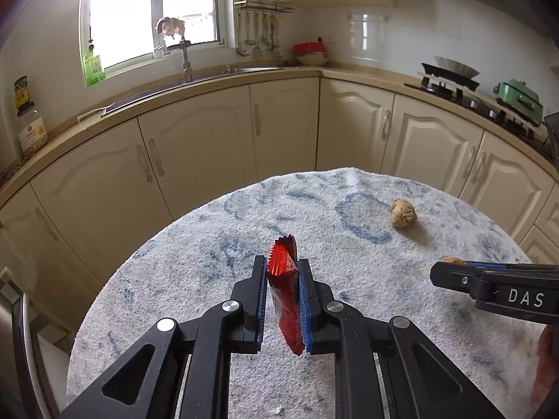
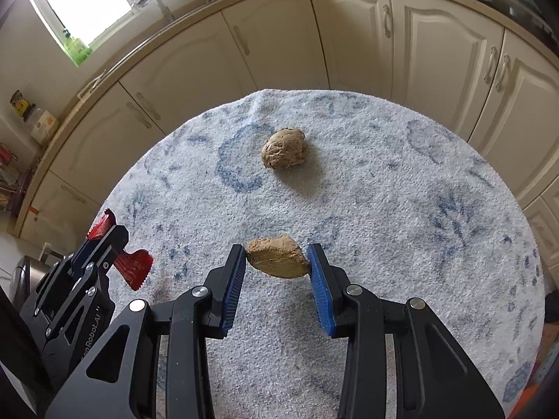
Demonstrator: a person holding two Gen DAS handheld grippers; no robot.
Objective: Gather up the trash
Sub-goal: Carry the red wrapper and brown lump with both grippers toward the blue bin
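Note:
My left gripper (image 1: 282, 269) is shut on a red foil wrapper (image 1: 284, 296), which stands on edge between the blue pads above the table. The right wrist view shows this gripper (image 2: 104, 235) at the lower left with the red wrapper (image 2: 134, 269) sticking out on both sides. My right gripper (image 2: 277, 256) is shut on a tan fibrous lump (image 2: 277, 256), held just above the cloth. In the left wrist view the right gripper (image 1: 450, 265) enters from the right. A second tan lump (image 2: 283, 149) lies loose farther back on the cloth, also visible from the left wrist as the lump (image 1: 403, 213).
The round table wears a white towel with blue patterns (image 2: 384, 209). Cream kitchen cabinets (image 1: 195, 146) curve behind it, with a sink and tap (image 1: 187, 66) under a window and a stove (image 1: 450, 80) at the right.

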